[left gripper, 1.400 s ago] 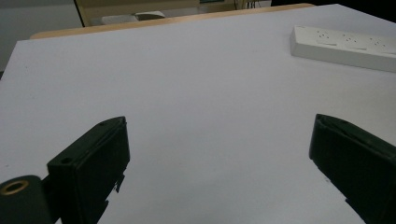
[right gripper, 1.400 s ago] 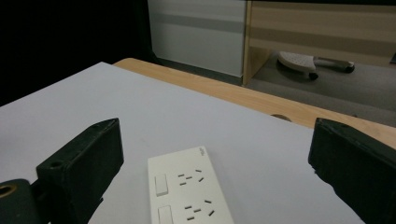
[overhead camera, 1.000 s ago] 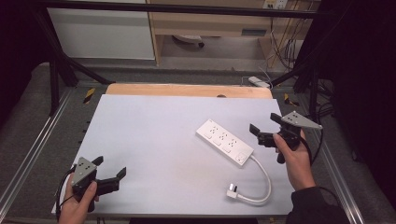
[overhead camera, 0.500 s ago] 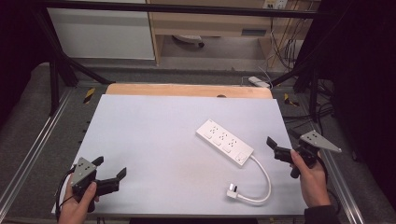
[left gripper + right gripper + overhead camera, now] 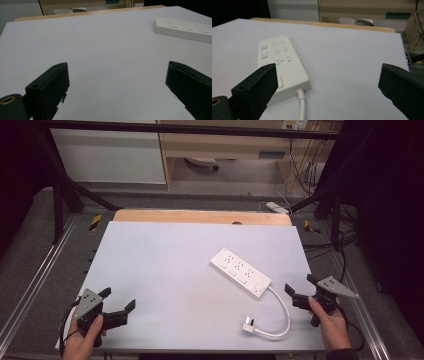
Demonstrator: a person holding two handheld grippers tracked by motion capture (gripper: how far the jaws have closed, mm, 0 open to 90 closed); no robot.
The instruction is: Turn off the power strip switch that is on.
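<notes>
A white power strip (image 5: 240,272) lies diagonally on the pale table (image 5: 175,265), right of centre. Its white cable (image 5: 282,317) curls to a plug (image 5: 248,324) near the front edge. My right gripper (image 5: 300,287) is held open at the table's right front edge, just right of the strip's cable end. In the right gripper view the strip (image 5: 280,66) and its cable (image 5: 301,106) lie beside the left jaw, with the open gripper (image 5: 332,85) over bare table. My left gripper (image 5: 118,301) stands open at the front left corner, empty; the strip (image 5: 183,28) lies far off in the left gripper view.
A wooden strip (image 5: 200,216) runs along the table's far edge. Metal frame rails (image 5: 45,265) flank the table. Beyond it stand a white cabinet (image 5: 107,152) and a wooden shelf unit (image 5: 225,145), with loose cables (image 5: 310,175) on the floor at the right.
My right gripper has moved back toward the front right edge, away from the power strip's far side. The left gripper has stayed in place.
</notes>
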